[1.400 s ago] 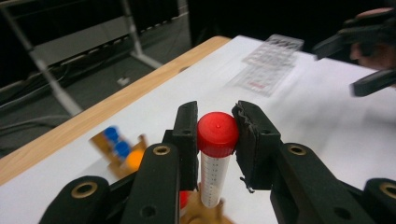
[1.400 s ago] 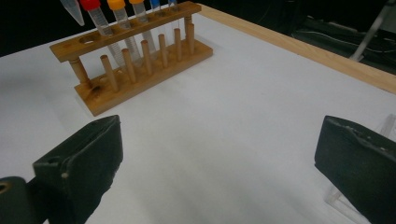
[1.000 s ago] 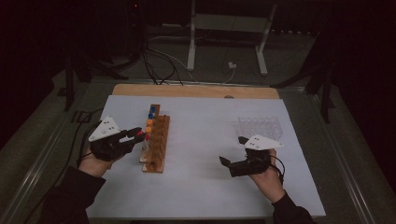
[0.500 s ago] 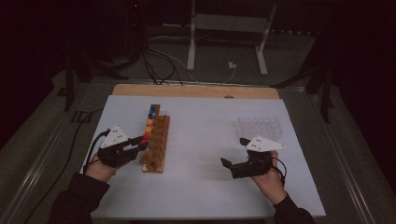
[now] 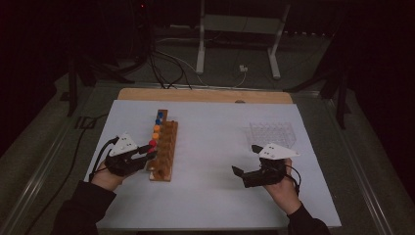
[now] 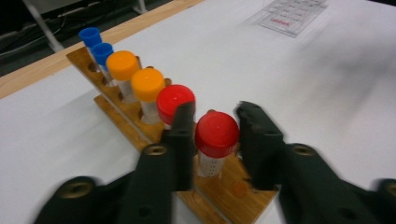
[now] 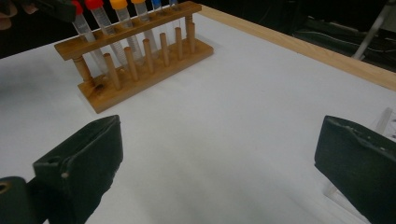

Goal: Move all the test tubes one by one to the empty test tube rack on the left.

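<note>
**Last red tube seated, letting go**

On the wooden rack [image 6: 135, 128], my left gripper [image 6: 212, 135] has just eased open around the nearest red-capped tube [image 6: 215, 135], now standing in its hole. I judge withdrawal comes next. My right gripper [image 7: 219, 168] gapes, empty.

the left gripper [image 5: 147, 152] sits low near the table's left edge, pointing right, its jaws just opening and standing slightly apart either side of a red-capped tube [image 6: 216, 135]. the right gripper [image 5: 247, 161] hovers near the table's front right, jaws spread wide, pointing left, forearm entering from the front edge.
</note>
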`<state>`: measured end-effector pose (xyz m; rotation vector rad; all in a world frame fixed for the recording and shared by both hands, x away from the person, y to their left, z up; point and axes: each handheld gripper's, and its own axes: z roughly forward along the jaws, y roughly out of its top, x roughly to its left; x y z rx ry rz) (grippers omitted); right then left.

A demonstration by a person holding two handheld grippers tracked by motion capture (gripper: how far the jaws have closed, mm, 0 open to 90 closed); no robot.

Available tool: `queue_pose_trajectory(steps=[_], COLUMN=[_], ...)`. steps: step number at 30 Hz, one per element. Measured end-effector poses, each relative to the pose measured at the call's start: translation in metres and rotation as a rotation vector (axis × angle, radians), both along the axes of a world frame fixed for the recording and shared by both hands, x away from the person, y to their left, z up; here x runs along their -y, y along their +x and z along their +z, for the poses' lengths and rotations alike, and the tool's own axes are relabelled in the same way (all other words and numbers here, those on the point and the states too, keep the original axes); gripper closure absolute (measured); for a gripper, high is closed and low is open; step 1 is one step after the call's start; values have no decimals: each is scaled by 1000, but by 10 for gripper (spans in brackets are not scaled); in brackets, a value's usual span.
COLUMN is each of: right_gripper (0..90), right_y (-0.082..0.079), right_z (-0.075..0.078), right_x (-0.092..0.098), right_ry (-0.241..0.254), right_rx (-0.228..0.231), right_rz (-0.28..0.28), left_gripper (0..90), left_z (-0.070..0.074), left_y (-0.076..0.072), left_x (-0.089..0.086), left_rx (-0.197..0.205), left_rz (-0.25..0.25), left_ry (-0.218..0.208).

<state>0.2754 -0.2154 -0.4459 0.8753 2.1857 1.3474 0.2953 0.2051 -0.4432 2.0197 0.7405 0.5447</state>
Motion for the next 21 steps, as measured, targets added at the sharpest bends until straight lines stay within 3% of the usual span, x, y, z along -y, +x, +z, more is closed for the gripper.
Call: queue_pose_trajectory(steps=[5,8,12,14,21], right_gripper=[7,7,7,7,7], right_y=[-1,-2,-4,-5,-6], right_z=[0,-1,-2,-4,-11], right_x=[1,1,2,3,7], right_ry=[-1,-3,-4,-6,-6], right_rx=[2,3,6,7,-2], right_rz=[0,1,-3,-7,-4], left_gripper=[362,237,43,12,5], left_z=[4,6,6,4,-14], left_y=[-7,-11,-15,-17,-23], left_x=[-1,-2,-11,-17,-30], left_rx=[-1,-11,-58,-58,-100], left_rz=[-5,-12,-45,-53,-45], left_ry=[-43,-64,-118,-141,-135])
